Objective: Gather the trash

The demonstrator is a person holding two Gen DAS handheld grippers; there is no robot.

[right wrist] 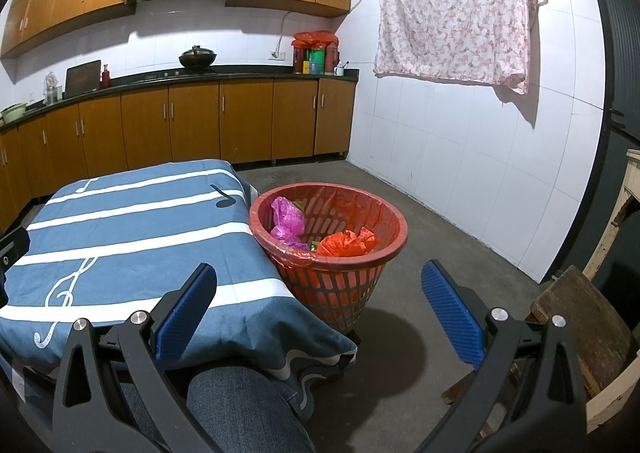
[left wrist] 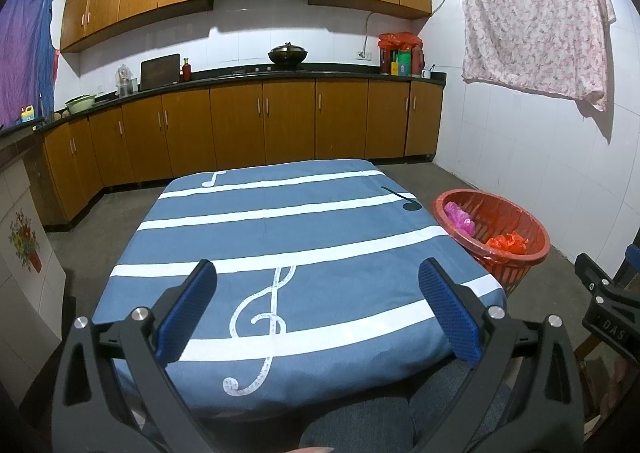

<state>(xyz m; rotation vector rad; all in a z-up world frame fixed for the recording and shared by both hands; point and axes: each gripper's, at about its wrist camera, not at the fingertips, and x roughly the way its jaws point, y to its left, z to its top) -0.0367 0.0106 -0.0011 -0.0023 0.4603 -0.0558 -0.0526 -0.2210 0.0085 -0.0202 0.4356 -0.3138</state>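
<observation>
Trash sits in the red basket (right wrist: pixel 328 249): crumpled pink bag (right wrist: pixel 286 219) against the far-left inner wall, crumpled orange-red bag (right wrist: pixel 348 243) toward the near side, something green showing between them. Basket has a red liner folded over the rim and stands on the concrete floor (right wrist: pixel 440 253), its left side touching the hanging edge of the cloth. That cloth (left wrist: pixel 280 221), blue with white stripes and music notes, covers the tabletop; its visible surface carries nothing.

Left tongs (left wrist: pixel 318 285) spread wide over the near end of the tabletop, above the treble clef, nothing between the blue pads. Right tongs (right wrist: pixel 320 287) also spread wide, empty, pointing at the basket from the near side, one pad over the cloth corner, the other over floor.

Denim-clad knee (right wrist: pixel 240 401) low in both views. Wooden stool (right wrist: pixel 580 333) to the right. Behind: brown cabinets, black kitchen counter with a wok (left wrist: pixel 288 53), floral sheet (right wrist: pixel 456 9) hung on the white tiled wall.
</observation>
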